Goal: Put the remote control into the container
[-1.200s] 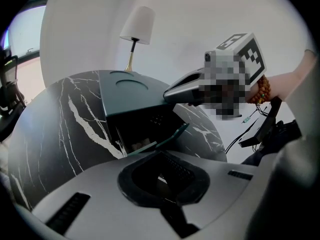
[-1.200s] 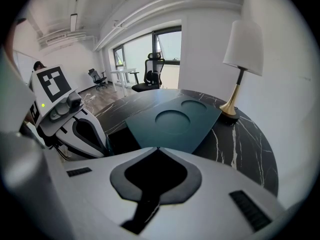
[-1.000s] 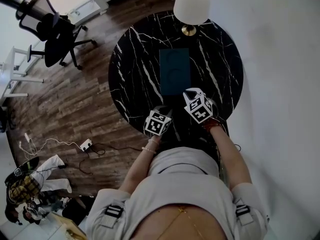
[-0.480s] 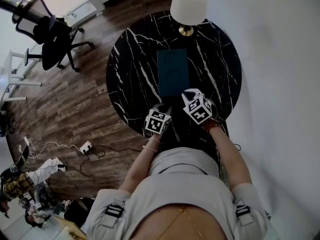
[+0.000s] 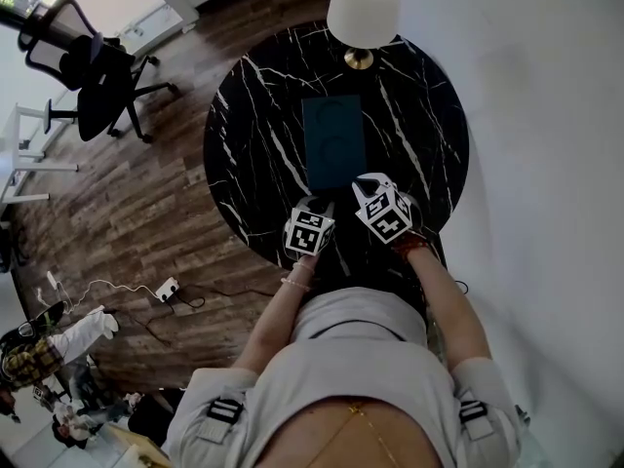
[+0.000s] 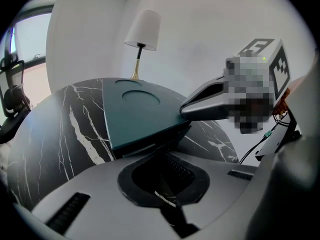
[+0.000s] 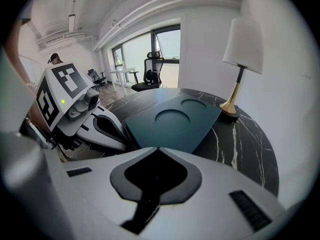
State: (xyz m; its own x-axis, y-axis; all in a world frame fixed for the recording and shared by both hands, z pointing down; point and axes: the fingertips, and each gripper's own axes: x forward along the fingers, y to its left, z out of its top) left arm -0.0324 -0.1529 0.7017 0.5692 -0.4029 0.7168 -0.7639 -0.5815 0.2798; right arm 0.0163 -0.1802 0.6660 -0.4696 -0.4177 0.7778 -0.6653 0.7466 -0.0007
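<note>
A flat teal container [image 5: 334, 141] with round hollows in its top lies shut on the round black marble table [image 5: 263, 115]. No remote control shows in any view. My left gripper [image 5: 317, 203] points at the container's near left corner, and in the left gripper view its tips [image 6: 160, 151] sit in the shadow right under the teal edge [image 6: 135, 114]. Their gap is hidden there. My right gripper [image 5: 363, 181] rests at the near right corner with its jaws shut and empty [image 7: 157, 149], just short of the container [image 7: 175, 121]. Each gripper shows in the other's view.
A white-shaded lamp [image 5: 363, 8] on a brass foot stands at the table's far edge, behind the container. On the wooden floor to the left are an office chair [image 5: 97, 76] and a power strip with cables [image 5: 168, 284]. A white wall lies to the right.
My left gripper has slid a little to the right, closer to the container's near edge. The right gripper has stayed where it was.
</note>
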